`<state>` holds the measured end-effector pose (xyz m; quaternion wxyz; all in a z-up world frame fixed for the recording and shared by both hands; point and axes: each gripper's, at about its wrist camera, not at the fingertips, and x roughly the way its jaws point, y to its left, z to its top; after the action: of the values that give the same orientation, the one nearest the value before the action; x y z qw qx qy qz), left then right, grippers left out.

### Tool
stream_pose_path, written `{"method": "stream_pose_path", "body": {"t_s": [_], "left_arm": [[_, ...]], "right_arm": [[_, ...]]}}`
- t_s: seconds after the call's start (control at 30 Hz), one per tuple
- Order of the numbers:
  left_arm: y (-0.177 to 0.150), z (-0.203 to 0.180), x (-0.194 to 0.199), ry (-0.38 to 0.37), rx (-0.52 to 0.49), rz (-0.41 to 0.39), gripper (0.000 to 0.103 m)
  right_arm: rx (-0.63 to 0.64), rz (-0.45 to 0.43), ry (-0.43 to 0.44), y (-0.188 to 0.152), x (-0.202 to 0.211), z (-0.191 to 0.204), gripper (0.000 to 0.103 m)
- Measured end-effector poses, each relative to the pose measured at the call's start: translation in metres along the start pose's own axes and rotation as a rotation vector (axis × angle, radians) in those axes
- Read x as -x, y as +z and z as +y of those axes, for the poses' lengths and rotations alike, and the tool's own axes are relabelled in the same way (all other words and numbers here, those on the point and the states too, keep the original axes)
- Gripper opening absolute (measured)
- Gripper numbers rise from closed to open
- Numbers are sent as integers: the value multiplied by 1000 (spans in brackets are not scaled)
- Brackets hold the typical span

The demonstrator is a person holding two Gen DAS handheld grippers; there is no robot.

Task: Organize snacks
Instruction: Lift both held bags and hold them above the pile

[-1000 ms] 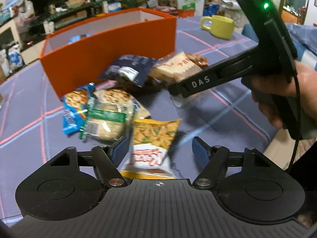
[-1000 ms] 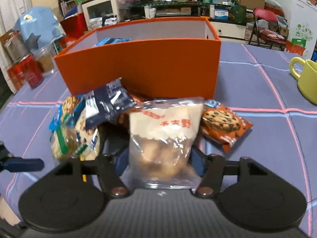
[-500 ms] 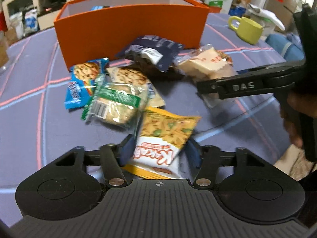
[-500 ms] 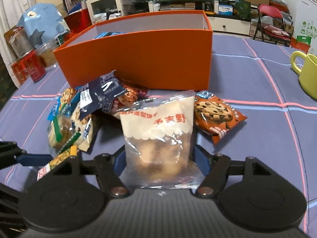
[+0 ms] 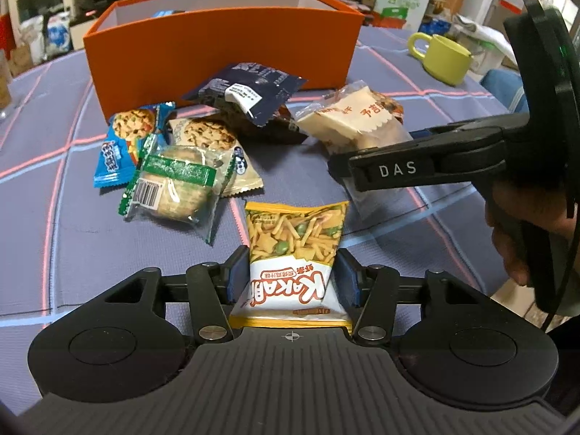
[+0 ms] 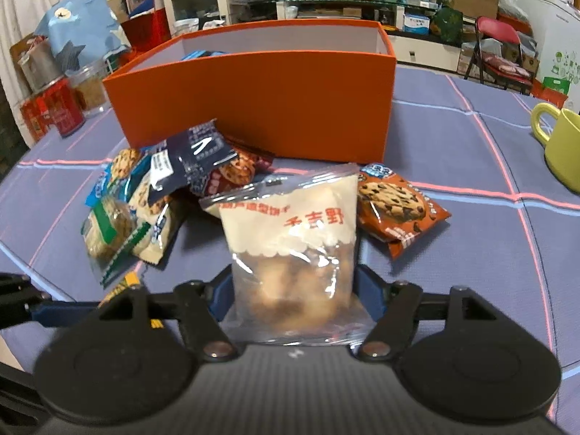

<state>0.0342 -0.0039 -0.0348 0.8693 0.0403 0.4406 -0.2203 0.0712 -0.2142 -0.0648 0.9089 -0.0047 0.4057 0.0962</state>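
Our left gripper has its blue pads against both sides of a yellow and white crinkly packet of mixed crackers, and the jaws are easing open a little around it. The packet lies near us on the purple checked tablecloth. Our right gripper is clamped on a clear plastic bag of pale biscuits with red lettering, which stands between its pads.

Beyond both packets, the rest of the snacks lie in a loose heap: a green-banded clear wrapper with a round cake, a blue cookie packet at far left, a dark navy foil pouch on top, and a brown chocolate-chip cookie packet to the right. Just behind the heap stands the tall orange cardboard box, open at the top. A yellow-green mug sits far right, well apart.
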Motion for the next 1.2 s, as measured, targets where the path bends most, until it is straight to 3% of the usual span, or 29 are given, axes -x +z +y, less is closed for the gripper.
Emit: {"method": "stream_pose_path", "body": {"t_s": [0.17,0.57,0.8,1.2], "left_arm": [[-2,-5,-1,40,-40,-7,15],[1,-2,1,77,8,-8,5],[5,3,5,125,36,-29,5],[8,3,13,140,45,-48,5]], "right_arm": [[-18,1,12,1,4,-2,57],[17,0,13,-1,5,7,57],[29,-9,19,0,8,11,54],[45,-39,35,2,21,15,53]]}}
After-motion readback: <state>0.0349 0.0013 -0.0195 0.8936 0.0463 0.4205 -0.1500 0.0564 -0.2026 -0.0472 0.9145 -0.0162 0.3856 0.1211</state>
